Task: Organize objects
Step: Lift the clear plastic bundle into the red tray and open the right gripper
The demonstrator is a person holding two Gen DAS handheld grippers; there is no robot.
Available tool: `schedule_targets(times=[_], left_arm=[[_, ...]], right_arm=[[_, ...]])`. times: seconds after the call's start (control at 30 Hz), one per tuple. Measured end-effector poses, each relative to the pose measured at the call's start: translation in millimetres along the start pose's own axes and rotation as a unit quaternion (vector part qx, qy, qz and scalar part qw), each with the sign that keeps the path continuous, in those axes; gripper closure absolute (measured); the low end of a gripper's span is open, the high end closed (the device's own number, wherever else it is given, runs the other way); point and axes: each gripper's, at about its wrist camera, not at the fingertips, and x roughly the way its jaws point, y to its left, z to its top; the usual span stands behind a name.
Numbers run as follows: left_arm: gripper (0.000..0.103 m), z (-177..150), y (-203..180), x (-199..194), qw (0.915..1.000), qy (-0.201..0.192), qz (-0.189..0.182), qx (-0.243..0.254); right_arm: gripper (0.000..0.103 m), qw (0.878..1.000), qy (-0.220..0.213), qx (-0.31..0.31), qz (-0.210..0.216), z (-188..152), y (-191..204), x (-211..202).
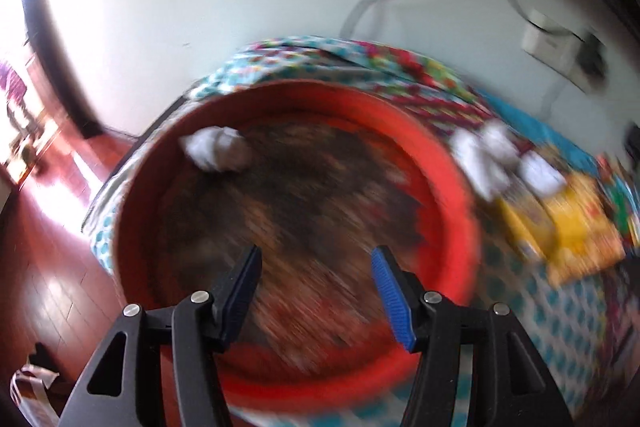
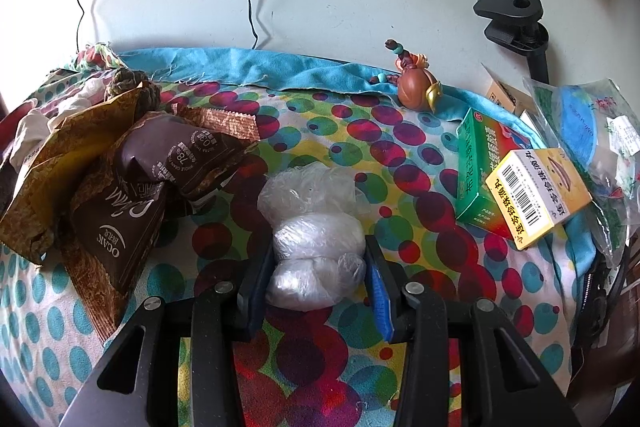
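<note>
Right gripper (image 2: 316,279) has its 2 pads on either side of a clear plastic bundle (image 2: 314,227), which sits on the dotted cloth (image 2: 420,219); the pads look to touch its near lobe, narrowed about it, though I cannot tell how firmly. The bundle's long axis runs near to far, straight out from the jaws, so they cross its short width. Left gripper (image 1: 316,291) is wide apart and holds nothing, hanging over the red basin (image 1: 452,163), whose blurred inside holds 1 white wad (image 1: 216,151). Judging by this, the bundle likely goes left to the basin, past the brown wrappers (image 2: 132,195).
</note>
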Motion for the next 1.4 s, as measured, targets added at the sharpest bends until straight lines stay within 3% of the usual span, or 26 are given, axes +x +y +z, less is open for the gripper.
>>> schedule_targets(times=[0.2,0.4,0.57,0.87,1.0,1.17,1.27,1.4], left_arm=[[0.044,-45.1,-68.7,-36.4,0.9977,-0.022,-0.028,0.057],[0.044,-76.0,-105.1,-41.3,0.9972,-0.009,-0.053,0.052],[0.044,-101.0,-126.1,-38.0,0.9961,0.000,-0.033,0.082],[0.044,-142.3,-114.2,-43.8,0.9959,0.027,-0.071,0.051],[0.044,-153.3,-108.2,-57.4,0.9956,0.020,-0.078,0.049],[0.043,-163.4,-104.6,-68.8,0.9943,0.016,-0.084,0.063],[0.043,-167.9,-102.3,-68.4,0.9938,0.018,-0.087,0.067],[0.043,-167.4,-97.9,-61.1,0.9940,0.033,-0.074,0.074]], right_arm=[[0.066,1.000,-0.010,0.010,0.007,-0.6,-2.7,-3.8],[0.066,0.999,-0.006,0.033,0.009,-0.5,-10.7,-2.9],[0.066,0.999,-0.012,0.039,-0.002,-0.5,-12.3,-5.0],[0.066,0.999,-0.039,0.033,-0.016,-0.4,-10.0,-15.5],[0.066,0.997,-0.056,0.045,-0.018,-1.2,-13.9,-25.3],[0.066,0.995,-0.086,0.050,-0.022,21.5,-7.4,-58.1],[0.066,0.992,-0.118,0.035,-0.003,46.7,14.4,-88.7],[0.065,0.990,-0.125,-0.022,0.057,78.7,81.4,-111.5]])
